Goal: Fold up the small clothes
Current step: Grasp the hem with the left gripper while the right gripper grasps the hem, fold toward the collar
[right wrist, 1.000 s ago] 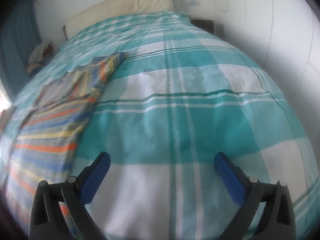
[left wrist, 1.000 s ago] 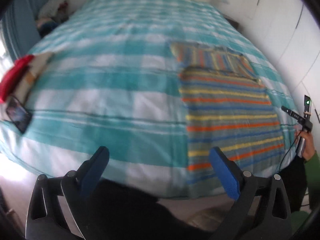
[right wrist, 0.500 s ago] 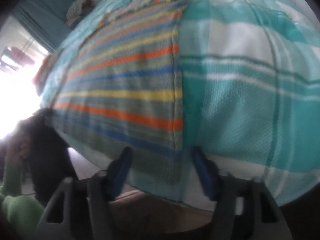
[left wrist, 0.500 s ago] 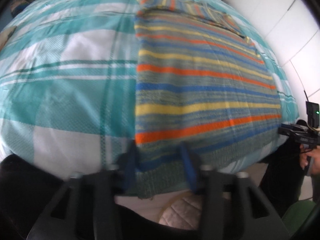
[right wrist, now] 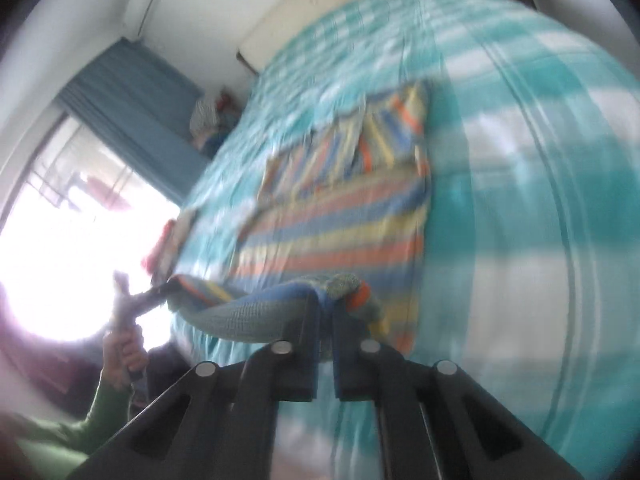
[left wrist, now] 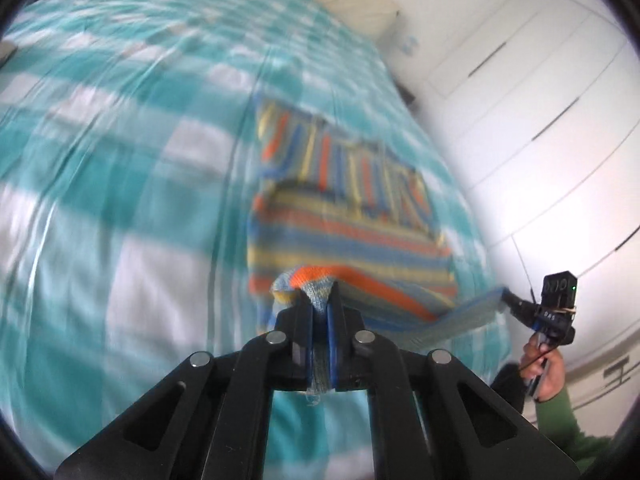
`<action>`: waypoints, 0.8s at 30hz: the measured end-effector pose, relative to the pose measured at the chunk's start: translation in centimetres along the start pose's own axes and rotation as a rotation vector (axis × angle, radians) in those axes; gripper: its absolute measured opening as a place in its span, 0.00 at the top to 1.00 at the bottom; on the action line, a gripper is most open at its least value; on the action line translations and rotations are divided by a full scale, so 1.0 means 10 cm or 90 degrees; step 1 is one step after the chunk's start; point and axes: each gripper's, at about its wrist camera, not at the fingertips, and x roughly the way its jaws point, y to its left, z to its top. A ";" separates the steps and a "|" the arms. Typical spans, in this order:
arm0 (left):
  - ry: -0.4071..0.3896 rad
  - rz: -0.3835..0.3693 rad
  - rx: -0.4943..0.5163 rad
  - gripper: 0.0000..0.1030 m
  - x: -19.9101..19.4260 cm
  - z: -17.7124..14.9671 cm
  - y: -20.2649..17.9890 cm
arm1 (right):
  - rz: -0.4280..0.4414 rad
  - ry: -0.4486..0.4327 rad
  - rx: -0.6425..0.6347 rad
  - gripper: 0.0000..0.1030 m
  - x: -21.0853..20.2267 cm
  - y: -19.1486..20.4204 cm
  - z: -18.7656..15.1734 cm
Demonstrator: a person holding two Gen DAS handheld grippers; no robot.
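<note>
A striped knit garment [left wrist: 348,236] in orange, yellow and blue lies on the bed, its far part flat and its near hem lifted. It also shows in the right wrist view [right wrist: 340,232]. My left gripper [left wrist: 320,304] is shut on the hem's left corner. My right gripper [right wrist: 326,312] is shut on the hem's right corner. The hem hangs stretched between the two grippers above the bed. Each view shows the other gripper at the frame's edge, the right one [left wrist: 516,304] and the left one [right wrist: 160,292]. Both views are blurred.
The bed has a teal and white checked cover [left wrist: 120,160] with a cream pillow [left wrist: 360,4] at the head. White wardrobe doors [left wrist: 540,100] stand to the right. A blue curtain [right wrist: 132,96] and bright window [right wrist: 60,240] are on the left, with folded red and beige clothes [right wrist: 168,244] at the bed's edge.
Both grippers, open a second ago, have closed on the garment's near hem corners and lifted it up and forward over the bed.
</note>
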 end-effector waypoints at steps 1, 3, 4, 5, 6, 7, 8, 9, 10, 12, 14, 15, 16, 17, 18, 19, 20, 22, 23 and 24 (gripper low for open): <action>-0.007 0.007 0.004 0.97 0.12 0.19 0.01 | -0.012 -0.015 0.001 0.95 0.11 -0.04 0.17; -0.009 0.013 0.005 0.97 0.34 0.49 0.05 | -0.027 -0.034 0.004 0.95 0.33 -0.14 0.48; -0.010 0.017 0.000 0.97 0.46 0.63 0.07 | -0.036 -0.040 0.010 0.95 0.45 -0.21 0.66; -0.010 0.018 -0.007 0.97 0.54 0.75 0.11 | -0.037 -0.040 0.020 0.95 0.56 -0.27 0.80; -0.007 0.017 -0.013 0.97 0.67 0.89 0.14 | -0.038 -0.037 0.030 0.95 0.64 -0.33 0.95; -0.006 0.018 -0.021 0.97 0.79 1.00 0.18 | -0.042 -0.039 0.044 0.95 0.73 -0.41 1.10; -0.002 0.016 -0.030 0.97 0.93 1.13 0.22 | -0.041 -0.036 0.057 0.95 0.84 -0.48 1.23; 0.003 0.015 -0.038 0.97 1.05 1.25 0.25 | -0.045 -0.036 0.067 0.95 0.87 -0.55 1.33; 0.006 0.019 -0.045 0.97 1.16 1.35 0.29 | -0.049 -0.041 0.083 0.95 0.91 -0.67 1.47; -0.006 0.019 -0.066 0.96 1.43 1.59 0.37 | -0.035 -0.050 0.113 0.95 1.09 -0.84 1.70; -0.027 0.040 -0.127 0.82 1.71 1.85 0.55 | -0.006 -0.096 0.170 0.94 1.26 -1.10 1.89; -0.033 0.058 -0.180 0.74 1.78 1.90 0.67 | -0.010 -0.133 0.215 0.88 1.30 -1.25 1.94; -0.040 0.059 -0.216 0.60 1.81 1.90 0.76 | -0.016 -0.152 0.246 0.72 1.30 -1.34 1.95; -0.054 0.043 -0.248 0.53 1.78 1.86 0.85 | -0.016 -0.163 0.261 0.66 1.27 -1.38 1.95; -0.057 0.032 -0.254 0.50 1.73 1.83 0.90 | -0.017 -0.168 0.253 0.65 1.20 -1.37 1.95; -0.053 0.028 -0.245 0.44 1.69 1.79 0.92 | -0.030 -0.167 0.211 0.65 1.10 -1.29 1.95; -0.041 0.036 -0.220 0.41 1.62 1.72 0.92 | -0.043 -0.160 0.170 0.65 1.02 -1.20 1.93; -0.020 0.056 -0.167 0.34 1.47 1.56 0.87 | -0.076 -0.115 0.064 0.65 0.86 -0.95 1.82; -0.008 0.065 -0.139 0.29 1.37 1.41 0.83 | -0.079 -0.087 0.022 0.65 0.79 -0.83 1.71; 0.000 0.066 -0.122 0.26 1.29 1.29 0.80 | -0.075 -0.063 -0.009 0.65 0.73 -0.74 1.59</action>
